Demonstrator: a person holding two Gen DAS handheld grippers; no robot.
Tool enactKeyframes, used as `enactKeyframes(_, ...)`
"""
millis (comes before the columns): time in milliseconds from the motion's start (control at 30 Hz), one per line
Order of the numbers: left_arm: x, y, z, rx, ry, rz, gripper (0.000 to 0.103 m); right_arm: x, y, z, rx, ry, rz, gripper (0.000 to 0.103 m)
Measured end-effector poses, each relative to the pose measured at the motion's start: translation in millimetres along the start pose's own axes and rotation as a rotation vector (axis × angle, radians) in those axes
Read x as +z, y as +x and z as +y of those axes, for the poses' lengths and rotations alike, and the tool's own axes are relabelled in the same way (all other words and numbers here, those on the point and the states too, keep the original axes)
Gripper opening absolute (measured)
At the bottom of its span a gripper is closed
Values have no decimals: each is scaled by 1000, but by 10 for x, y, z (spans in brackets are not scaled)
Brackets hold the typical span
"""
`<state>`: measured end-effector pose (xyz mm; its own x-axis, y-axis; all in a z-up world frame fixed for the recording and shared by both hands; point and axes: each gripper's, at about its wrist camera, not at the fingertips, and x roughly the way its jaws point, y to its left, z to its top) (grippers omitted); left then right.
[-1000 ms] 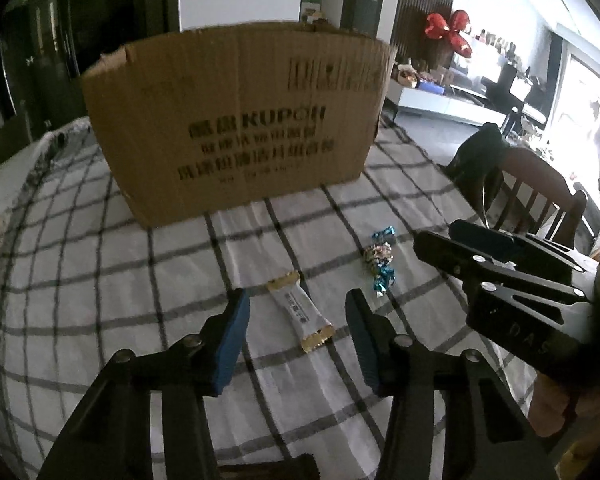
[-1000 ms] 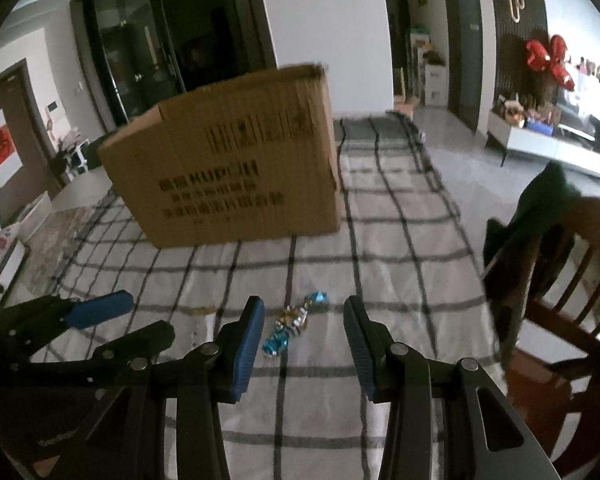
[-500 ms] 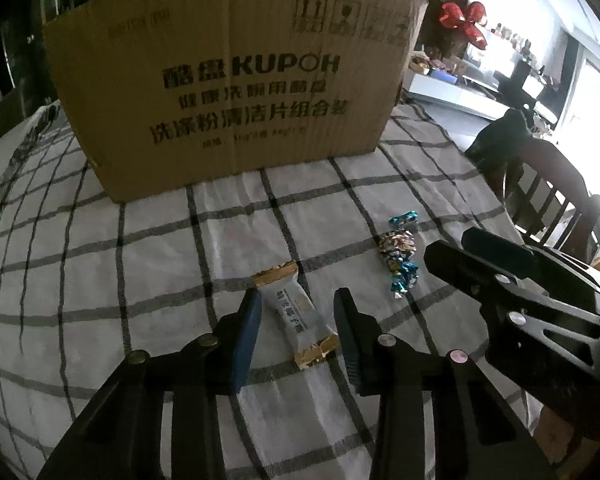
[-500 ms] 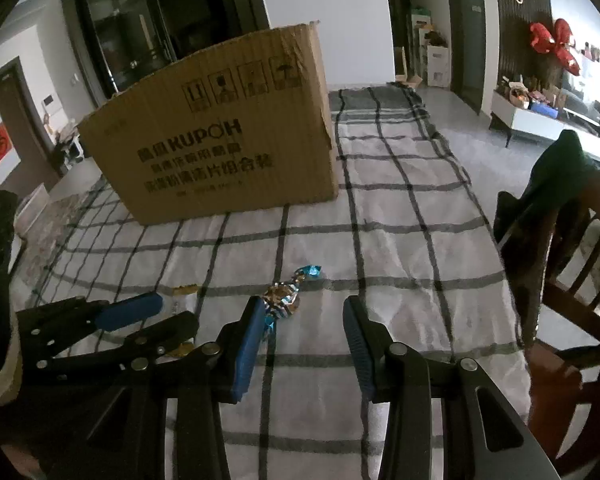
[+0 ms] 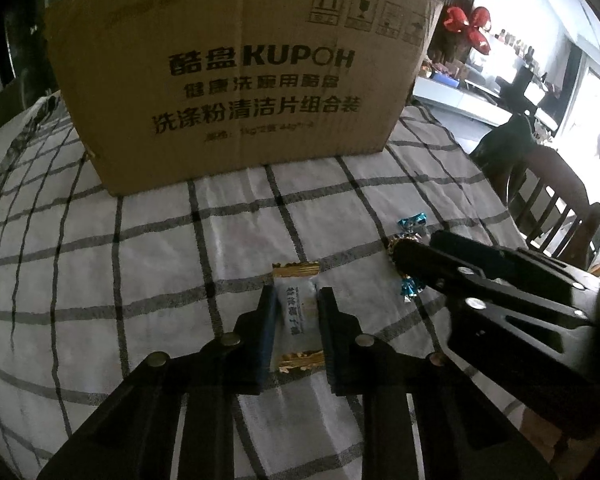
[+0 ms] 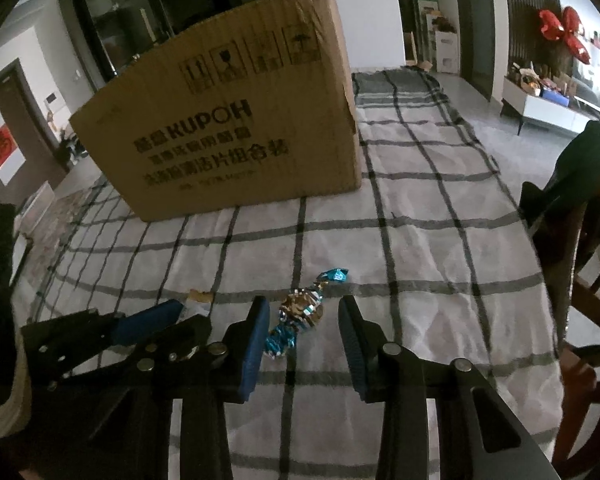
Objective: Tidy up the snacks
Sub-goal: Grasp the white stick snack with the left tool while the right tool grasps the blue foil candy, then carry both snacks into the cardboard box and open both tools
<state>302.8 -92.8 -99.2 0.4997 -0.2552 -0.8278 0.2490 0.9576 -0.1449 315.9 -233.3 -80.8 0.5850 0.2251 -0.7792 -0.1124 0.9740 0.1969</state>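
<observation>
We are clamping the left tongs (image 5: 296, 300) across the white gold-ended snack bar (image 5: 296, 312) lying lengthwise between them on the checked bench (image 5: 160, 280); the right tongs (image 6: 303, 322) are closing, pads apart, around the blue-gold twist-wrapped candy (image 6: 302, 312), whose long axis lies slantwise between them.

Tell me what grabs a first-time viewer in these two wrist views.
The big cardboard box printed KUPOH dominates, standing at the far side of the checked tablecloth. In front of it, the left gripper has just closed on a white snack bar with gold ends. Beside it, the right gripper has been closing around a twist-wrapped candy in blue and gold foil; its right pad stands clear.
</observation>
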Motion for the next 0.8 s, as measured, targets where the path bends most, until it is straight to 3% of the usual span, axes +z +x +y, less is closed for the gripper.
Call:
enactKeyframes(233,-4,-31,47,-21,-22,4,21,2,110,72,-30,-35,15,27)
enactKeyframes(800,26,-420,82,-45,-26,-68,19,-4,-228,231,-46,-65,-49,27)
